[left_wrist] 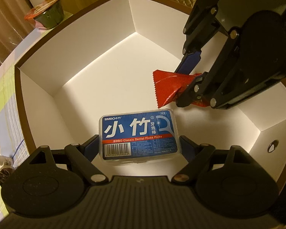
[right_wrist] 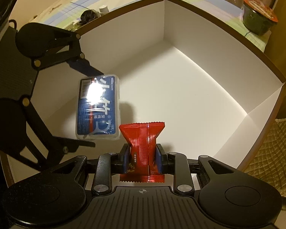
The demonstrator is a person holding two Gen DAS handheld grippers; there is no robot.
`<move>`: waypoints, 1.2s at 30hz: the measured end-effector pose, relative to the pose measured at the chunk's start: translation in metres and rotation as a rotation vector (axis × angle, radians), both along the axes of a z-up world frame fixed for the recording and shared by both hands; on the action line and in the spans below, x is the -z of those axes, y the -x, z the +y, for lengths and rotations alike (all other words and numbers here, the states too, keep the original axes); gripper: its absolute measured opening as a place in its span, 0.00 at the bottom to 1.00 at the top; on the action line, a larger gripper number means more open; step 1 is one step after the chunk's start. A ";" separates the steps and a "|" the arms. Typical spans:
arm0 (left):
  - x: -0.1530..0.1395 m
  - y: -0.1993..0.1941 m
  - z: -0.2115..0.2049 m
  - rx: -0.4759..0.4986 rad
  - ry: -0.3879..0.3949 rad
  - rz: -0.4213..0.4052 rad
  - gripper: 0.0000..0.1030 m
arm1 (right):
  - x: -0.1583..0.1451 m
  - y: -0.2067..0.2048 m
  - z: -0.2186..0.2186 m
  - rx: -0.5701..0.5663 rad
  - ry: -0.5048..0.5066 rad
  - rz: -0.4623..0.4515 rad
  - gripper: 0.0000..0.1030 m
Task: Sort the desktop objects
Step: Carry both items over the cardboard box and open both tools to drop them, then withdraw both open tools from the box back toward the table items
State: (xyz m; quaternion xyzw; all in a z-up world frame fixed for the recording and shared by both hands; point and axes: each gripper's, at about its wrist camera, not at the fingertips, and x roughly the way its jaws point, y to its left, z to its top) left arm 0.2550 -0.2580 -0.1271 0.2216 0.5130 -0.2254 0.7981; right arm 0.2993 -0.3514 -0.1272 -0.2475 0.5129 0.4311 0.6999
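Grippers over a white box (left_wrist: pixel 108 43). The left gripper (left_wrist: pixel 139 143) holds a floss case (left_wrist: pixel 139 134) by its two long sides, its fingers pressed against the clear plastic; the case hangs inside the box's walls near one corner, and whether it touches the floor cannot be told. The right gripper (right_wrist: pixel 142 160) pinches a red sachet (right_wrist: pixel 142 143) at the waist, so the foil flares out above and below the pads; it too sits within the box, just beside the case. A lidded cup (left_wrist: pixel 45 13) stands on the cloth outside the far edge, and a small bottle (right_wrist: pixel 104 9) lies beyond another edge. Either both items are arriving in the box or both are leaving it. Risks: the smooth case may slip from a light hold, the crumpled foil may slide free, and the close-set grippers may collide.
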 end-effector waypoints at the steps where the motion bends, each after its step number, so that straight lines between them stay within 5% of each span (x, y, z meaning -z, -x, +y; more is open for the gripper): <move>1: 0.000 0.000 -0.001 -0.002 -0.004 -0.002 0.83 | -0.003 0.002 0.001 -0.012 -0.011 -0.001 0.69; 3: -0.002 0.001 -0.001 0.000 -0.009 -0.012 0.87 | -0.010 0.008 0.003 -0.038 -0.033 -0.018 0.78; 18: -0.029 0.012 0.014 -0.025 0.018 -0.062 0.90 | -0.019 0.021 0.006 -0.040 -0.050 -0.041 0.78; 36: -0.058 0.036 0.035 -0.056 0.061 -0.122 0.90 | -0.036 0.057 0.005 0.105 -0.093 -0.063 0.78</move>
